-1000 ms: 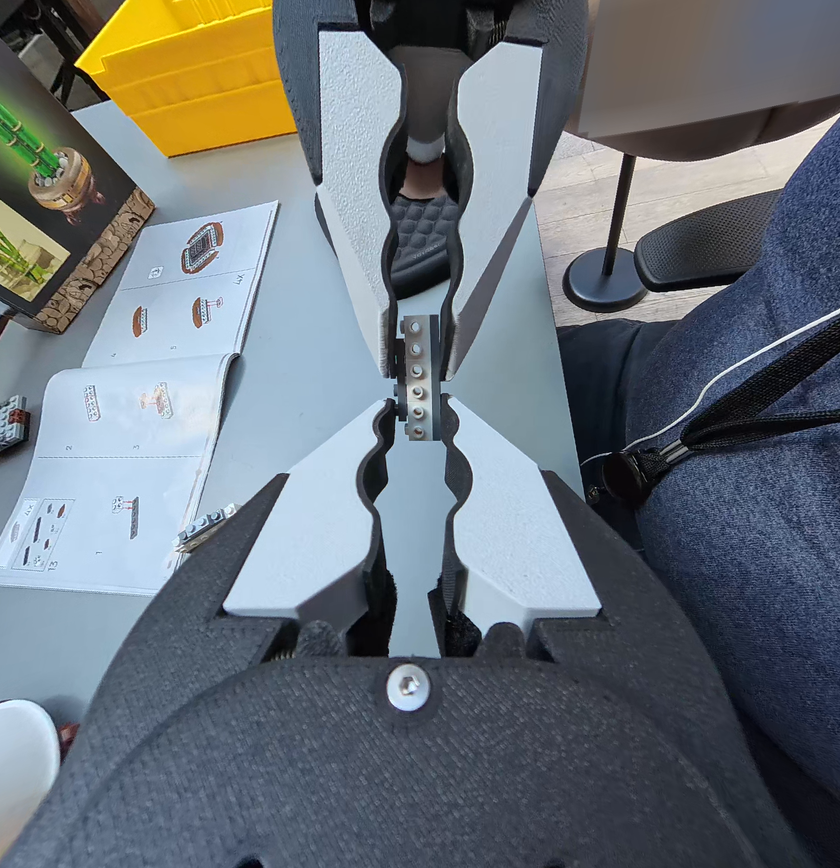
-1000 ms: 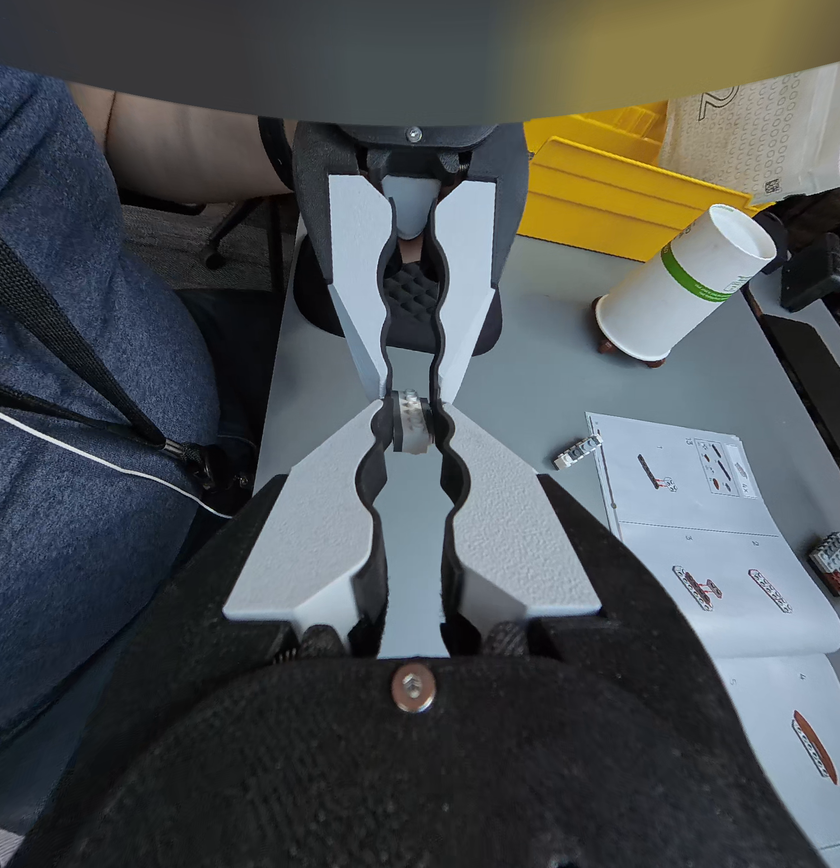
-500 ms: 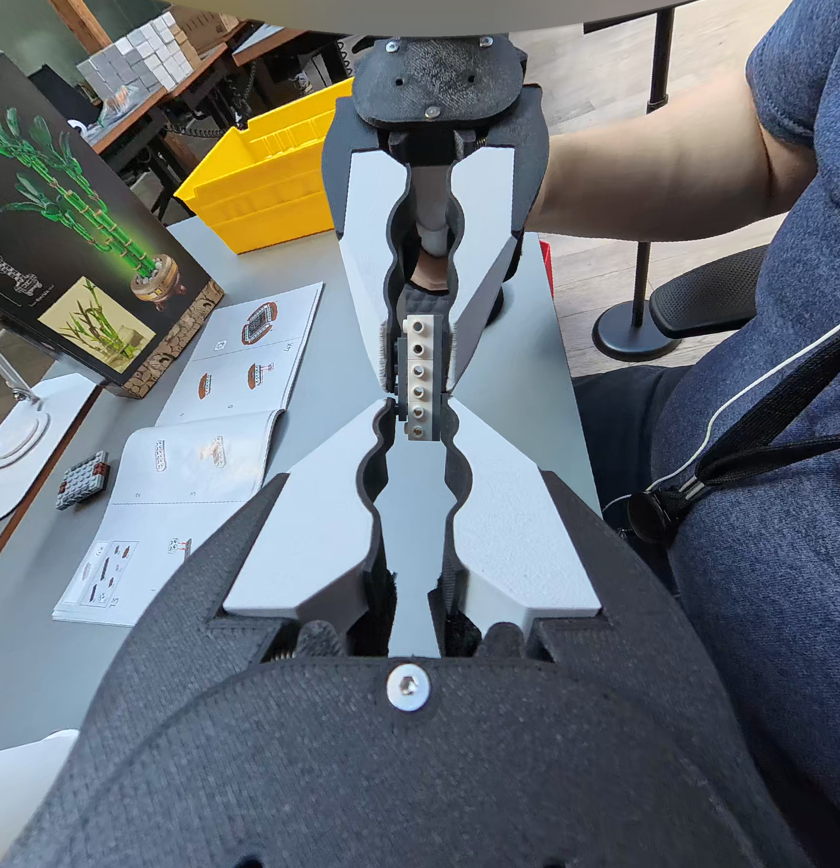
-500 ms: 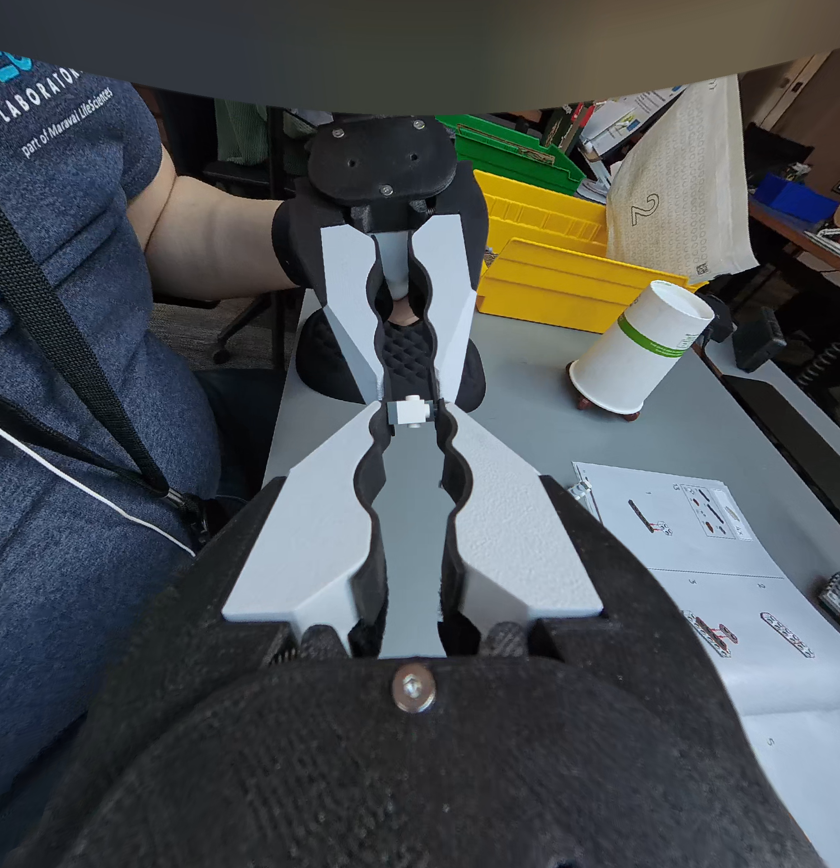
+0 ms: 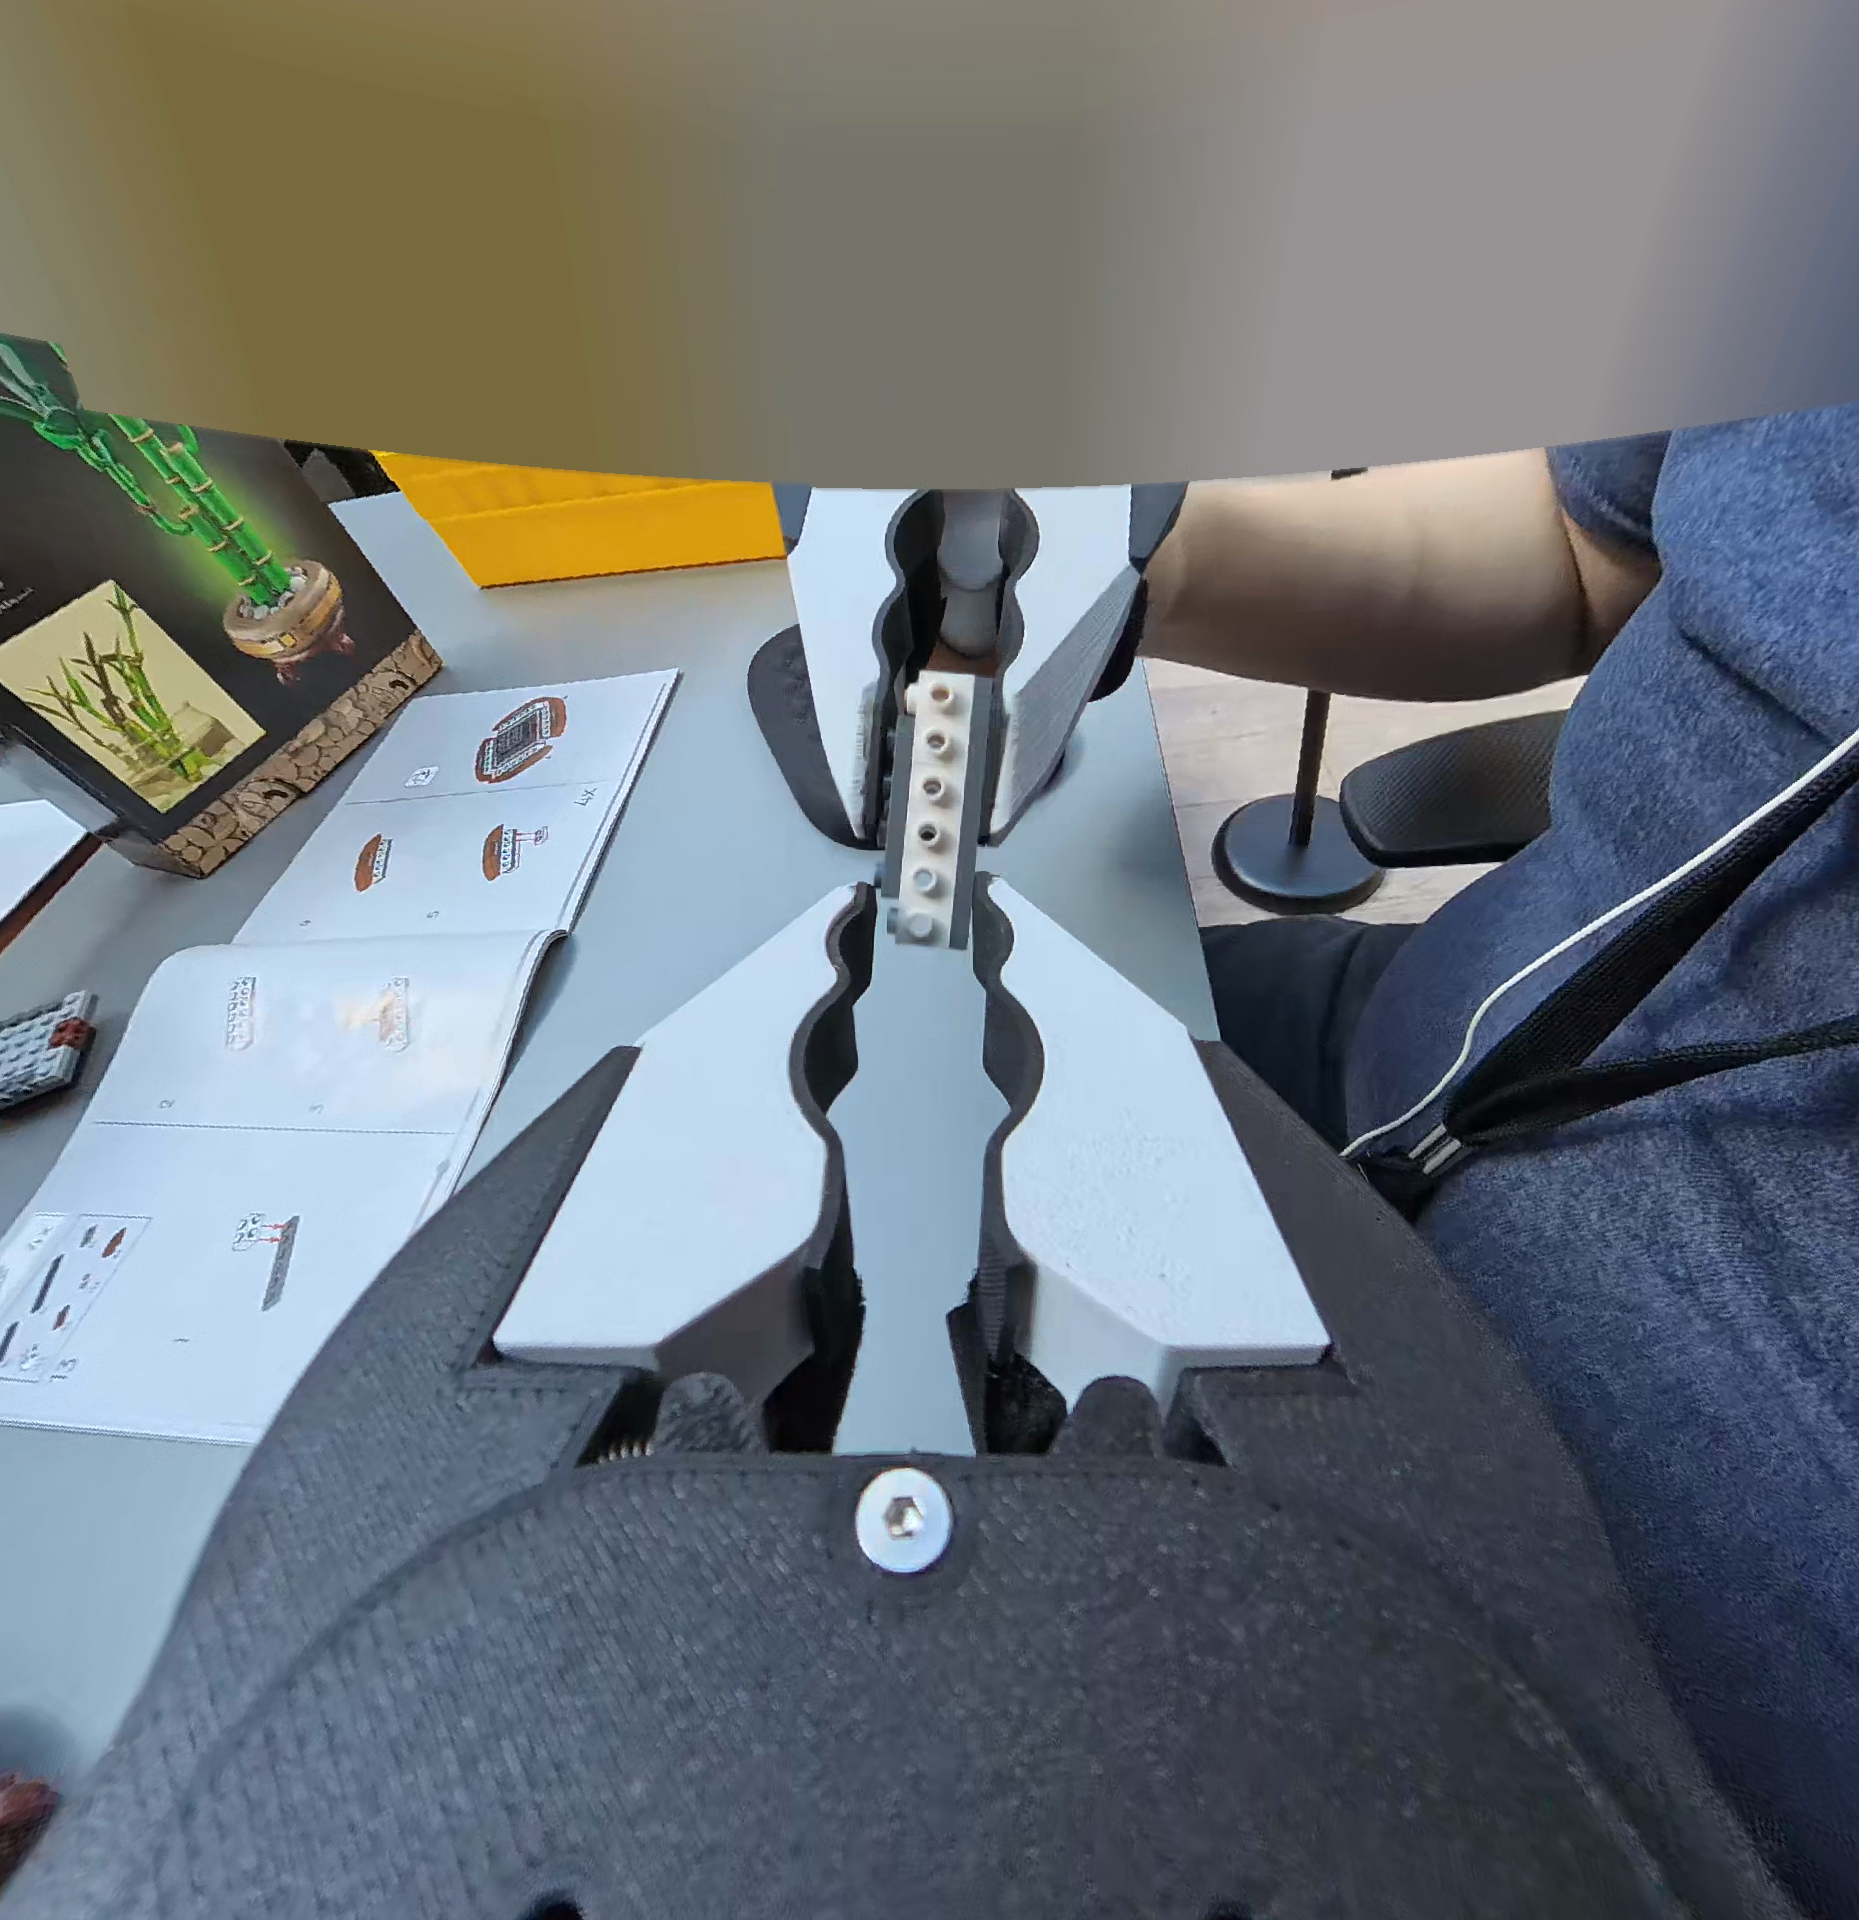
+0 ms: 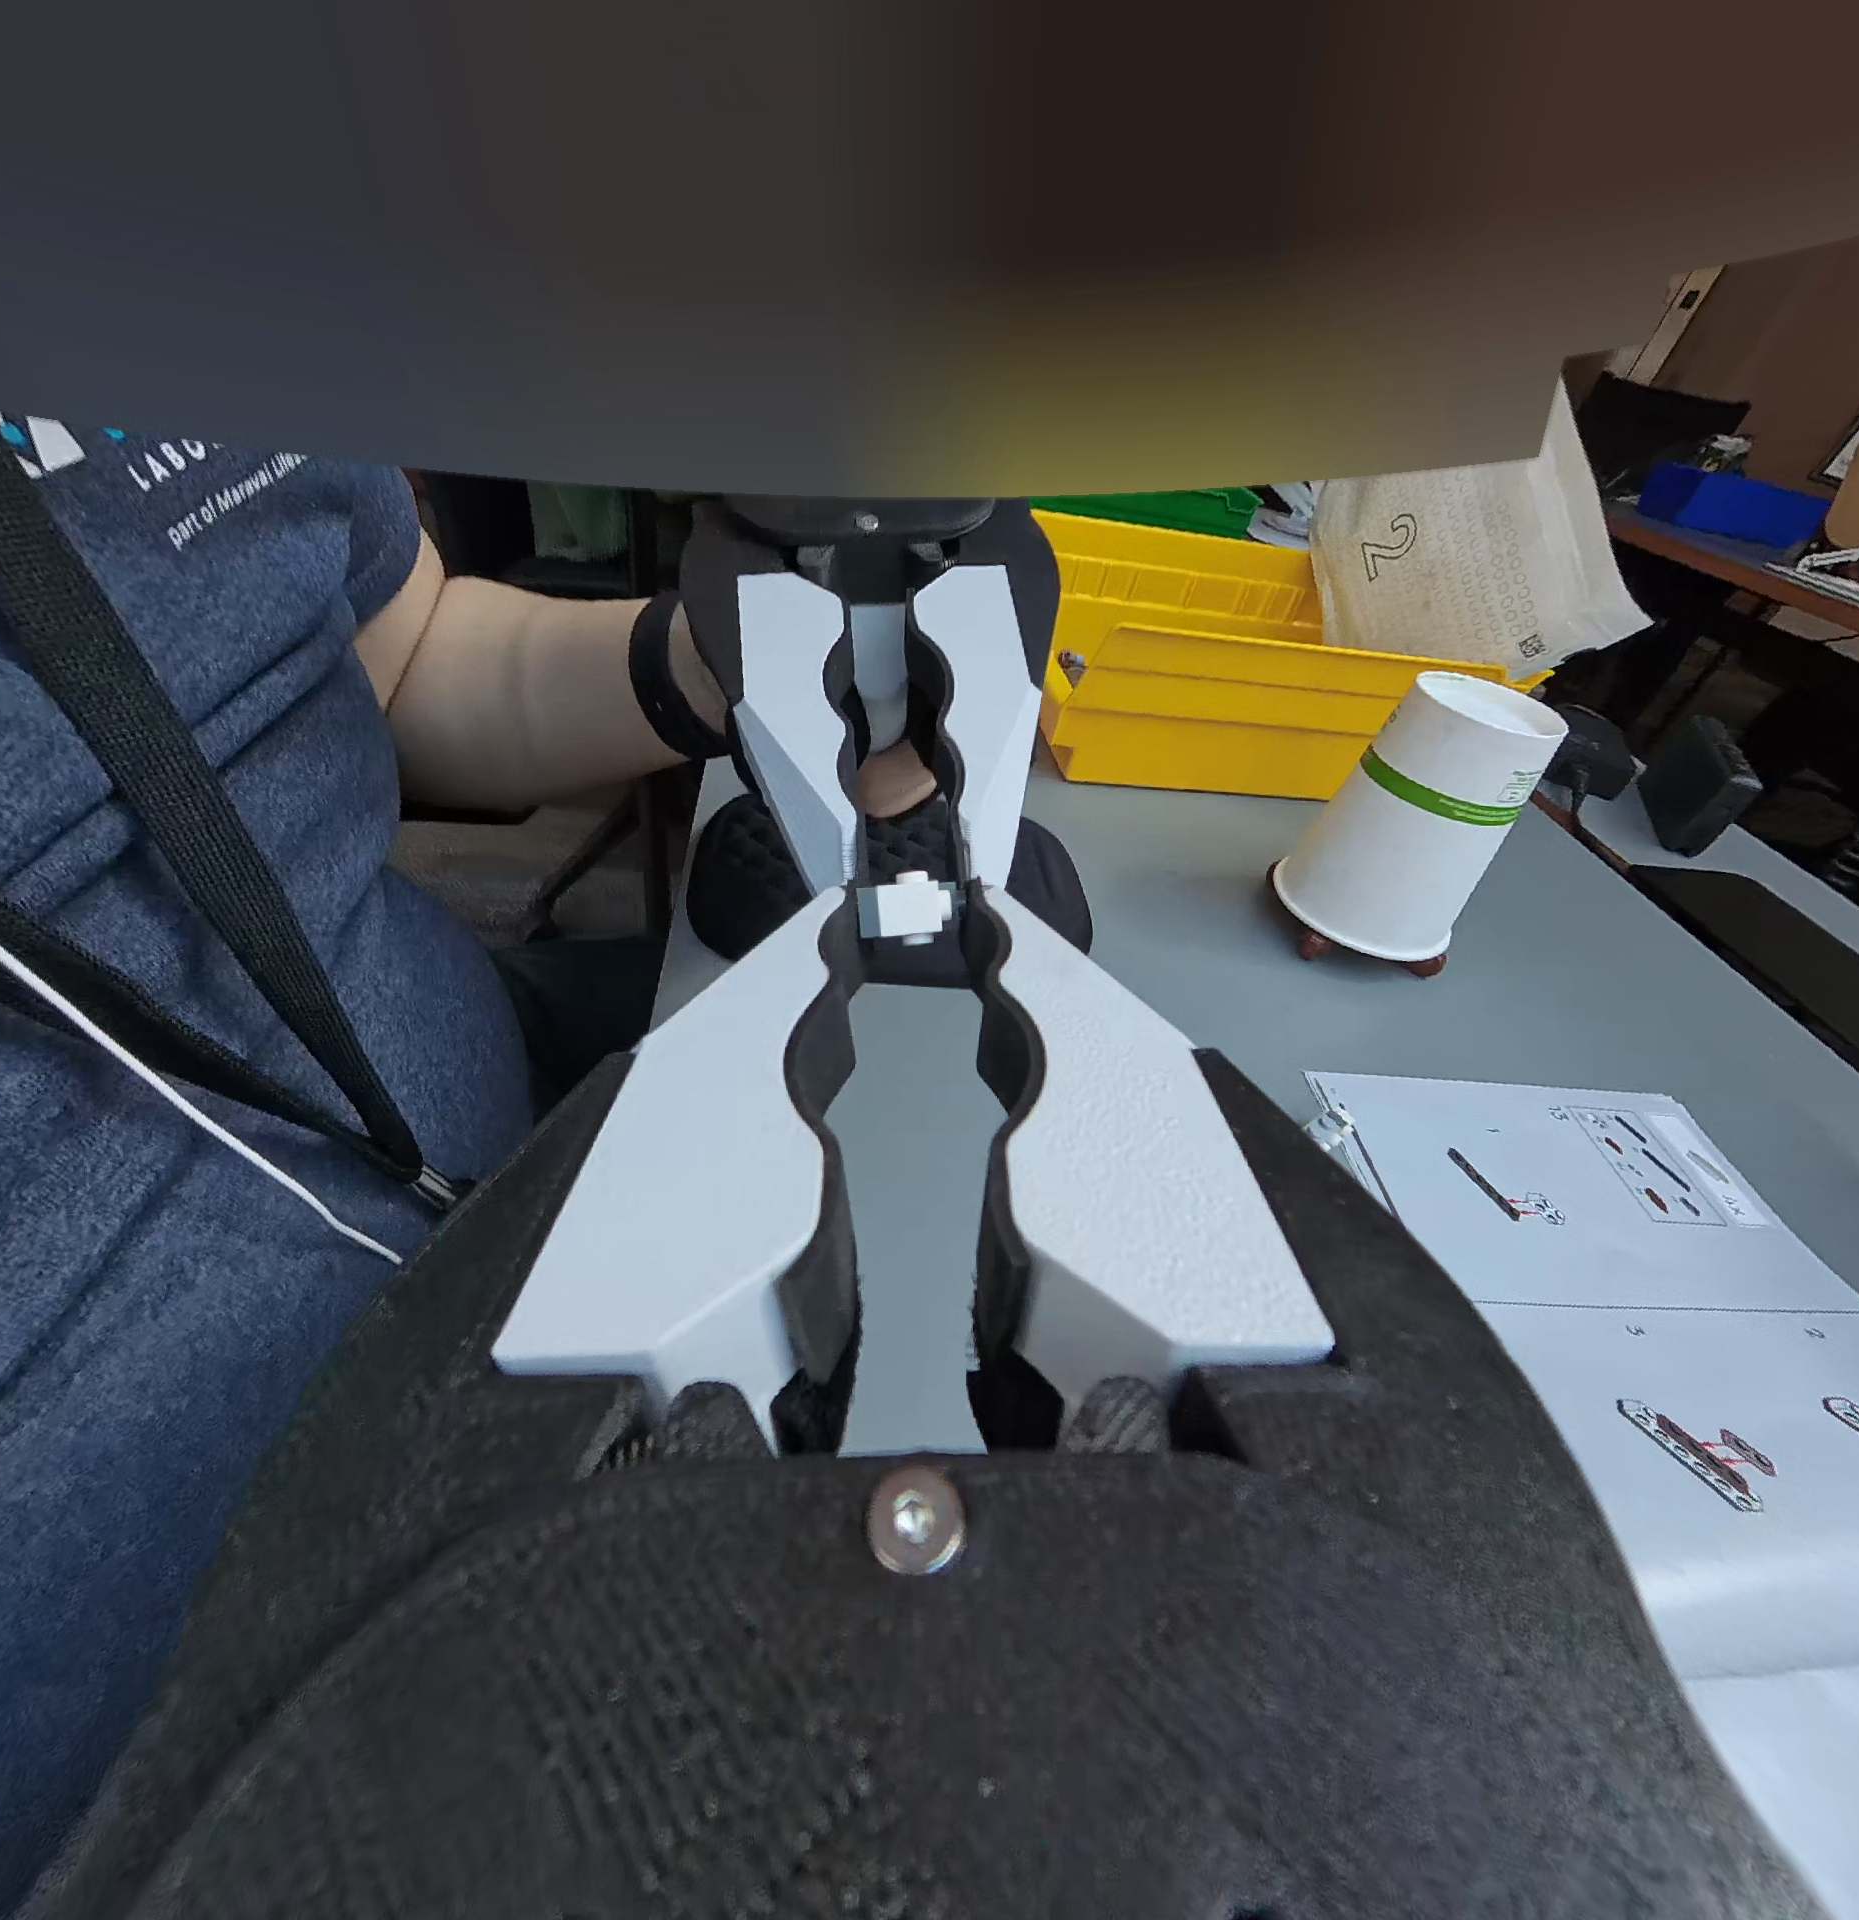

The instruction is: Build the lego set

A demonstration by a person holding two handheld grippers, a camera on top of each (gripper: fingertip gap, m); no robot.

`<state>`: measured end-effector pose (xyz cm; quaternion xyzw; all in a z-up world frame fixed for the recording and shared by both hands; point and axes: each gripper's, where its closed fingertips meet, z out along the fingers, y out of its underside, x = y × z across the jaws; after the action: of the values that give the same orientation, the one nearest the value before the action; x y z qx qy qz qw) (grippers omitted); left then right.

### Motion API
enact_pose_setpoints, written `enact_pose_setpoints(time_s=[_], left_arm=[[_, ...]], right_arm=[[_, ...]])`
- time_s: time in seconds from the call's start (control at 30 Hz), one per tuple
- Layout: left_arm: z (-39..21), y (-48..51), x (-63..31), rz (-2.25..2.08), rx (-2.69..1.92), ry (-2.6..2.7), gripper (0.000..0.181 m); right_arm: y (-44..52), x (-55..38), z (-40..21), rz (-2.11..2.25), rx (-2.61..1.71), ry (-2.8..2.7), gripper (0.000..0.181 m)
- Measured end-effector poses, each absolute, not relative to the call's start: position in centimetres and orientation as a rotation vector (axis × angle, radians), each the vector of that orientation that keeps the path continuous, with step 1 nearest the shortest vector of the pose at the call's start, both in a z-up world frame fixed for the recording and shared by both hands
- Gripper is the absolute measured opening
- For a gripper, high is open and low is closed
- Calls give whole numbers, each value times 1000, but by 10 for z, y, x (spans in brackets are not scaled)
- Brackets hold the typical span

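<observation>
A short grey lego strip (image 5: 935, 810) with a white studded row on it hangs in the air above the grey table (image 5: 634, 603). My two grippers meet tip to tip around it. My left gripper (image 5: 923, 899) is shut on its near end. The right gripper's fingers (image 5: 842, 644) stand opposite and flank the rest of the strip. In the right wrist view my right gripper (image 6: 917, 902) is shut on the strip (image 6: 904, 907), seen end-on, and the left gripper's fingers (image 6: 790, 707) face it. How the strip's parts join is hidden.
An open instruction booklet (image 5: 385, 1039) lies left, also in the right wrist view (image 6: 1631, 1299). The set box (image 5: 156, 623), a small grey brick assembly (image 5: 21, 1049), yellow bins (image 6: 1216, 707), an upturned paper cup (image 6: 1424, 821) and a loose grey piece (image 6: 1330, 1127) stand around. A person's torso (image 5: 1683, 1143) is close. My left and right fingertips are right by each other.
Both grippers have risen and tilted together with the strip still between them, so more of the room beyond the table shows. Neither grip has visibly changed.
</observation>
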<state>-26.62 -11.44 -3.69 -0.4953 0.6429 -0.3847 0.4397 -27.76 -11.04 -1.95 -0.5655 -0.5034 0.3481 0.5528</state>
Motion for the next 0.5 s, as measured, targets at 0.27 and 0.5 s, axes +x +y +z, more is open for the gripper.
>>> enact_pose_setpoints(time_s=[0.27, 0.5], left_arm=[[-18, -116, -262, -1049, -1169, 1459, 35], [-26, -111, -261, -920, -1133, 1510, 16]], right_arm=[[-116, -268, 2, 1061, -1222, -1039, 17], [-109, -273, -11, 1080, -1264, -1035, 19]])
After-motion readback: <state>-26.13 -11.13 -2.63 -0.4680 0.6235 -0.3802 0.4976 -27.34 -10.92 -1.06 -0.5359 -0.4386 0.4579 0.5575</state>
